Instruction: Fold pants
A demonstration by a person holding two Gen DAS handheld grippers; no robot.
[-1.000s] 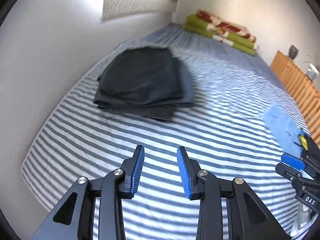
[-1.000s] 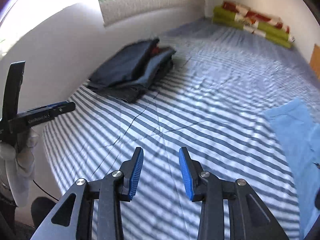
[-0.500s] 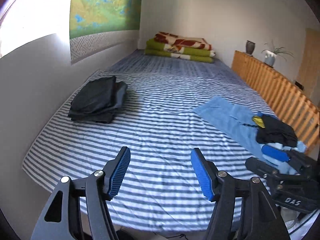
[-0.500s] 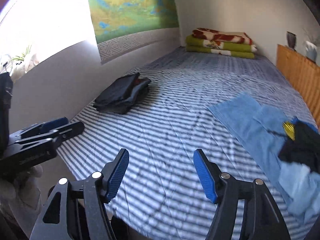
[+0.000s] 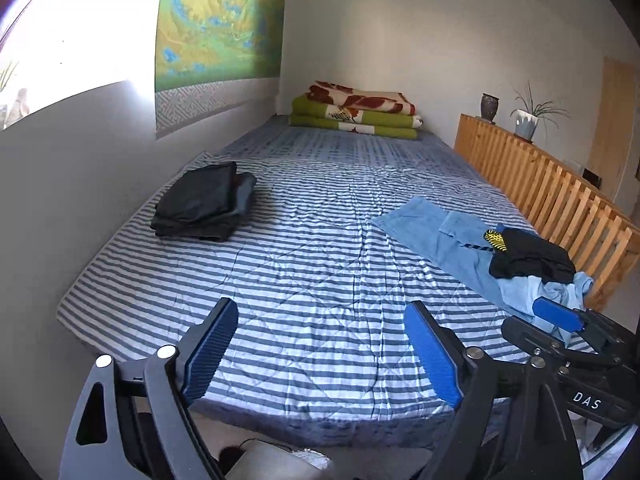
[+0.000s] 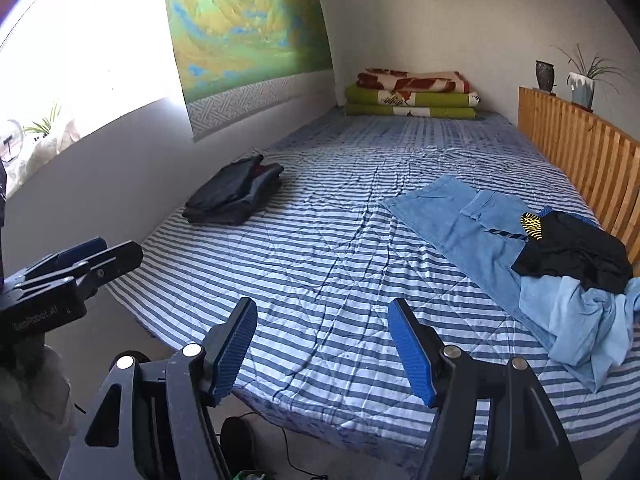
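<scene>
A stack of folded dark pants [image 5: 204, 204] [image 6: 234, 194] lies on the left side of the striped bed [image 5: 320, 264] [image 6: 340, 248], near the wall. On the right side lie light blue jeans [image 5: 436, 236] [image 6: 468, 220] with a black garment [image 5: 532, 258] [image 6: 572, 252] and pale blue clothes [image 6: 580, 320] heaped on them. My left gripper [image 5: 320, 350] hangs open over the bed's front edge, holding nothing. My right gripper [image 6: 322, 350] is open and empty too, likewise at the front edge. Each gripper shows at the side of the other's view.
Folded green and red blankets [image 5: 356, 110] [image 6: 412, 94] sit at the far end of the bed. A wooden slatted rail [image 5: 548, 192] [image 6: 580, 156] runs along the right side, with a vase and a potted plant [image 5: 528, 120] on it. A wall runs along the left.
Both grippers have pulled back from the dark stack to the bed's front edge and their jaws have opened wider. The blue clothes pile has come into view.
</scene>
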